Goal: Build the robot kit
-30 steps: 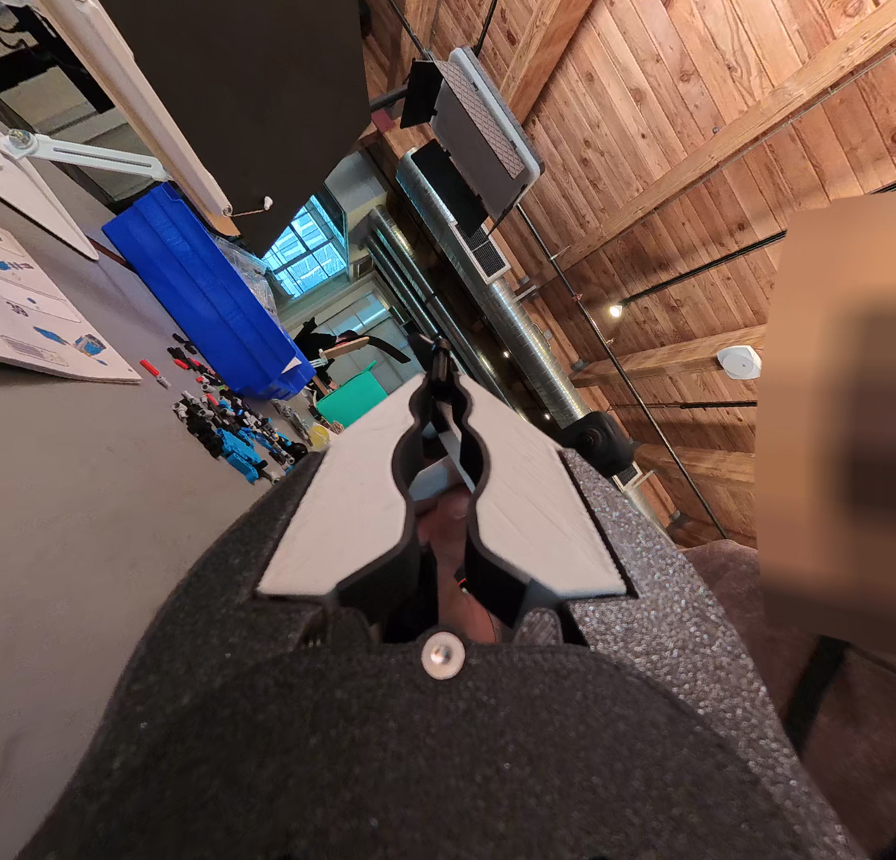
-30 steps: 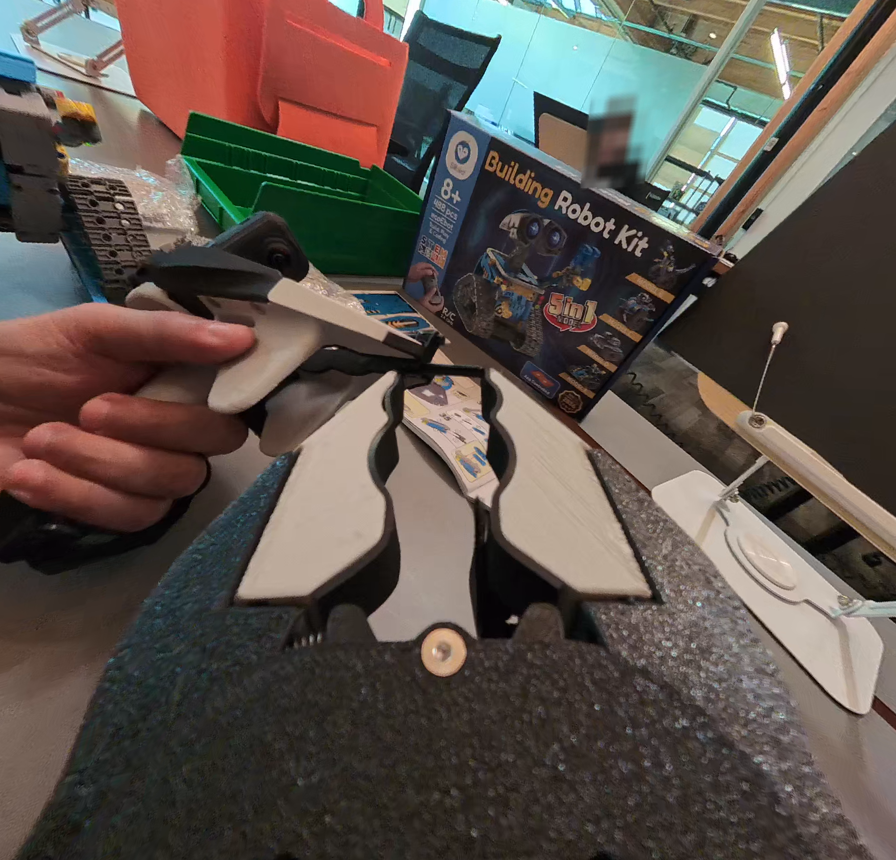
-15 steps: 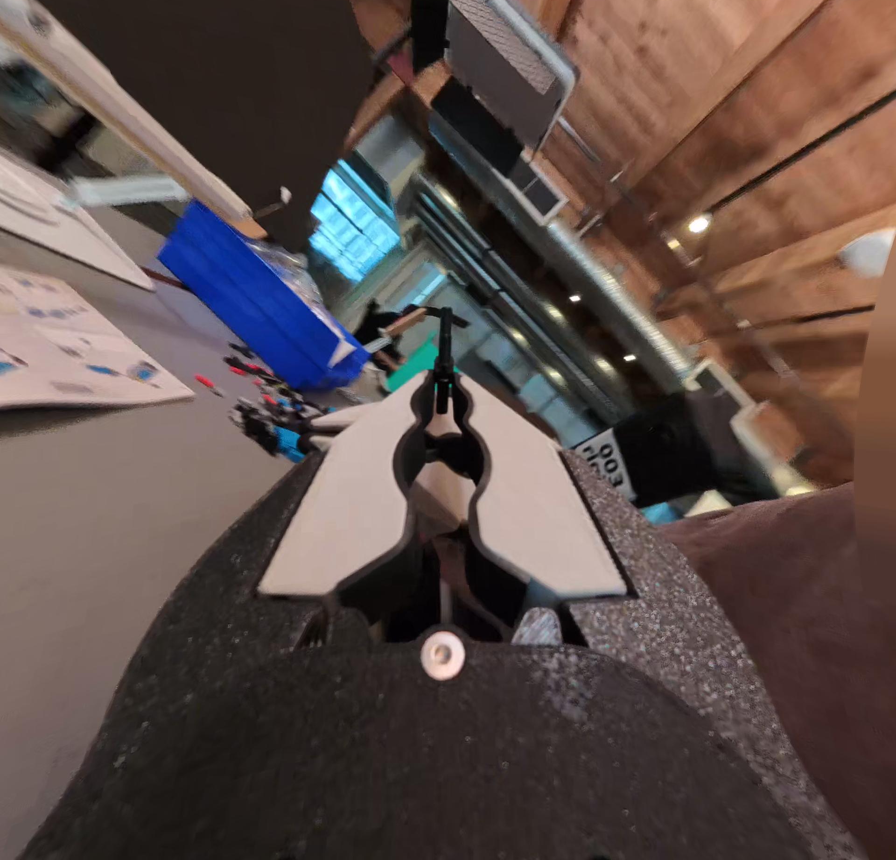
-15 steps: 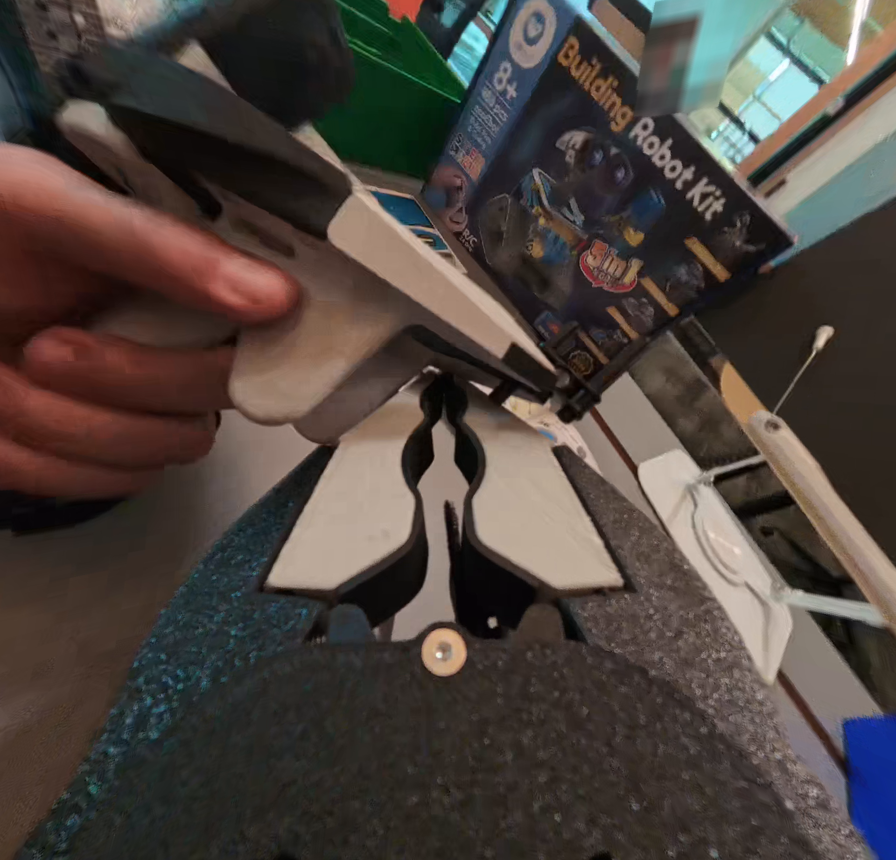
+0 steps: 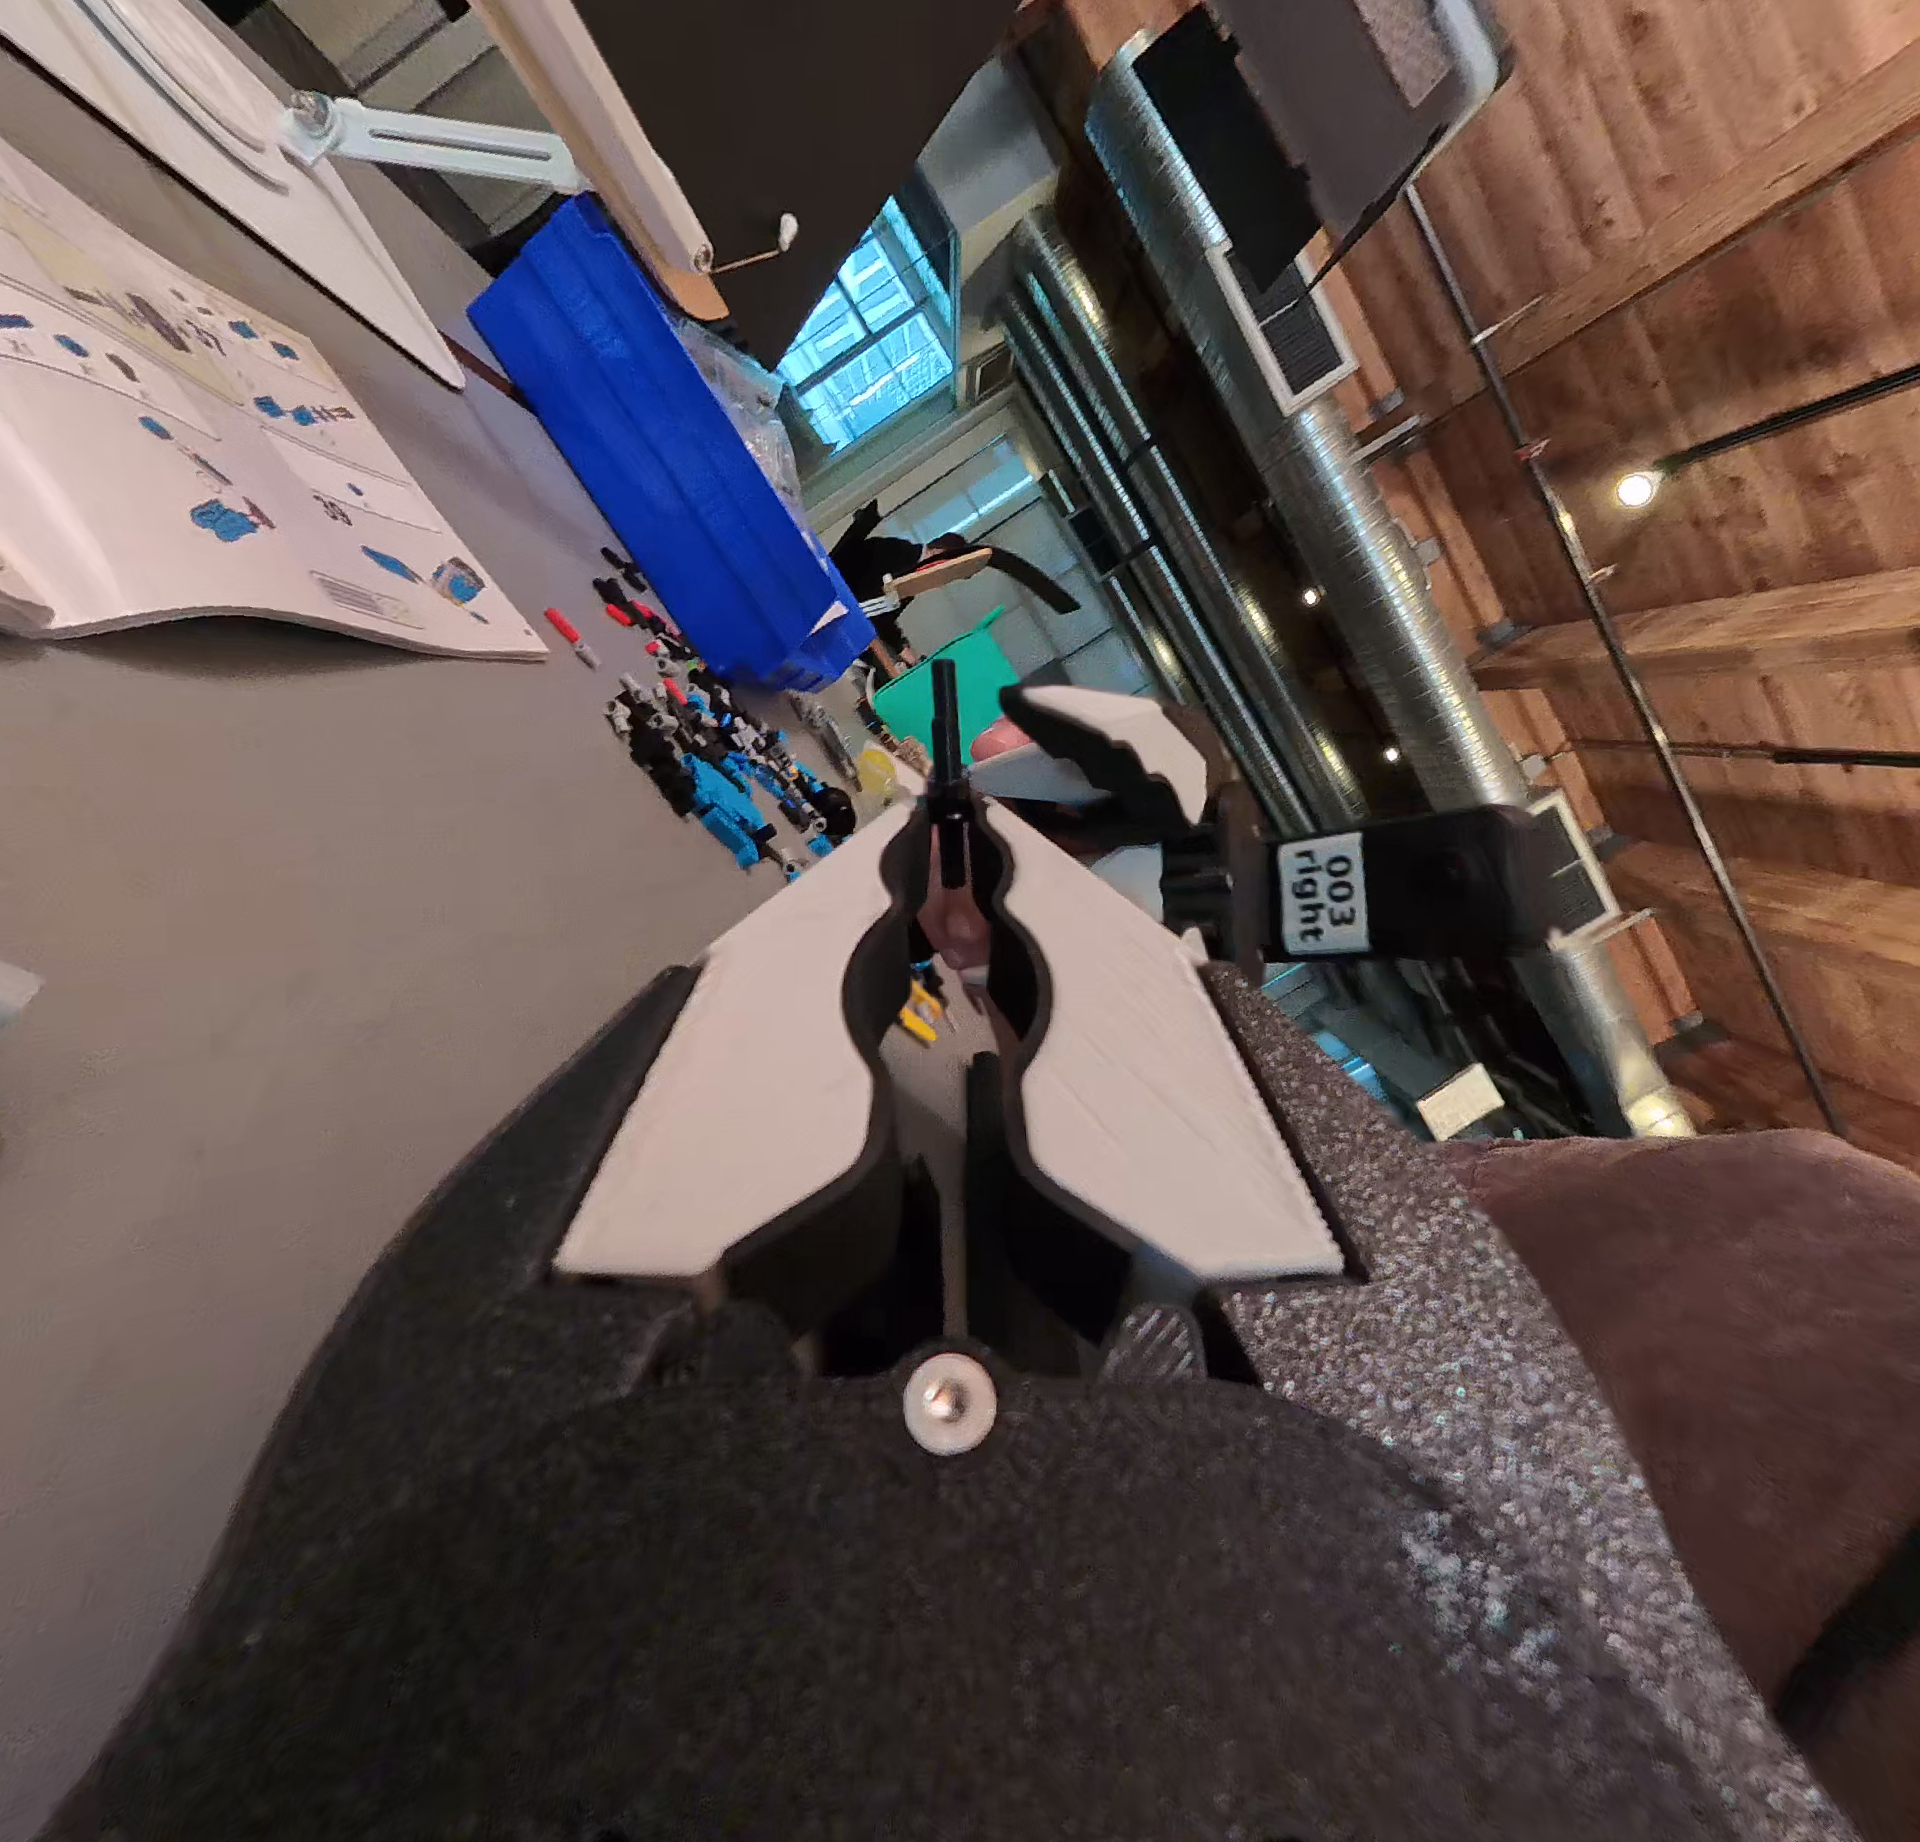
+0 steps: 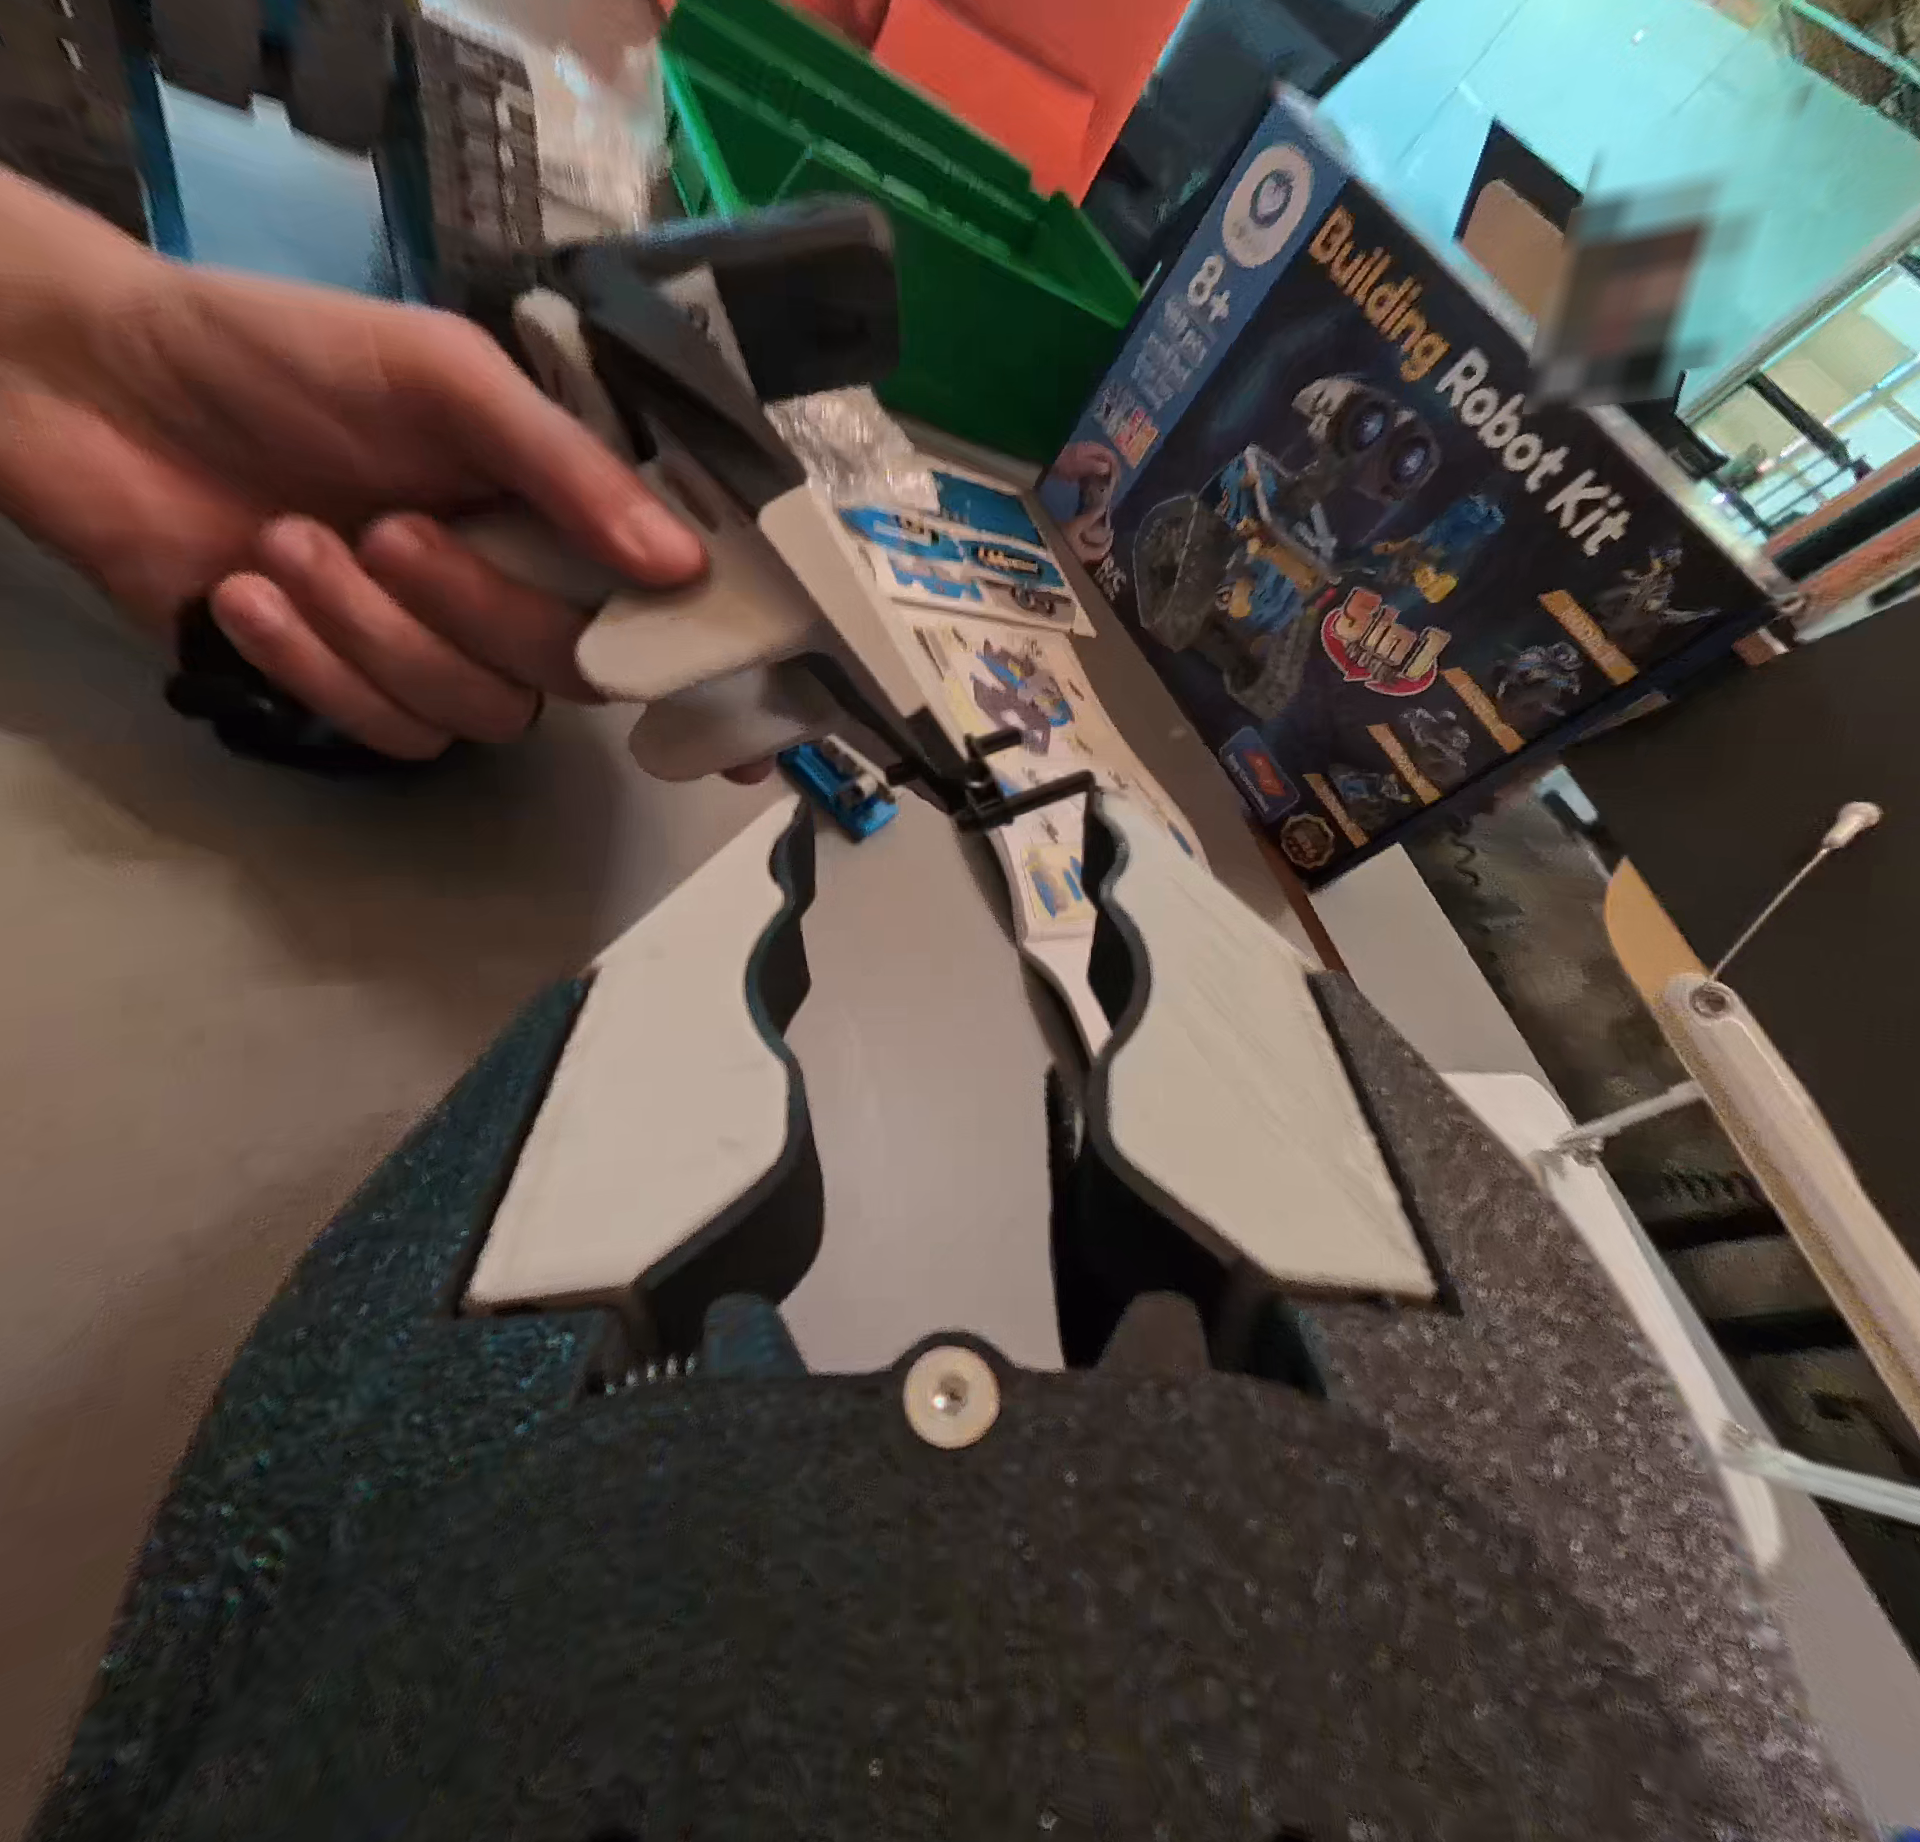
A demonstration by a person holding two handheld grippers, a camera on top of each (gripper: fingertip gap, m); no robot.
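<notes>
My left gripper [image 5: 948, 836] is shut on a thin black axle piece [image 5: 943, 743] that sticks out past its tips. In the right wrist view a hand holds this left gripper [image 6: 914, 753] just above and left of my right gripper [image 6: 945, 836], with the black axle piece [image 6: 1003, 784] at its tip. My right gripper is open and empty. Its right fingertip [image 6: 1096, 836] lies just under the piece's end; I cannot tell if they touch. A small blue part [image 6: 842, 800] lies on the grey table [image 6: 312, 961] just beyond my left fingertip. The right gripper [image 5: 1101, 764] also shows beyond the axle in the left wrist view.
An open instruction booklet [image 5: 208, 504] [image 6: 997, 670] lies on the table. A pile of small black, blue and red parts [image 5: 717, 764] sits by a blue bin [image 5: 665, 462]. A dark kit box [image 6: 1403, 566], a green bin [image 6: 883, 234] and a white stand [image 6: 1766, 1117] ring the area. The tips of both grippers are at nearly the same place.
My right gripper has opened wide after being nearly shut half a second ago. The left gripper has tipped down toward the table, and the right gripper now shows in its view.
</notes>
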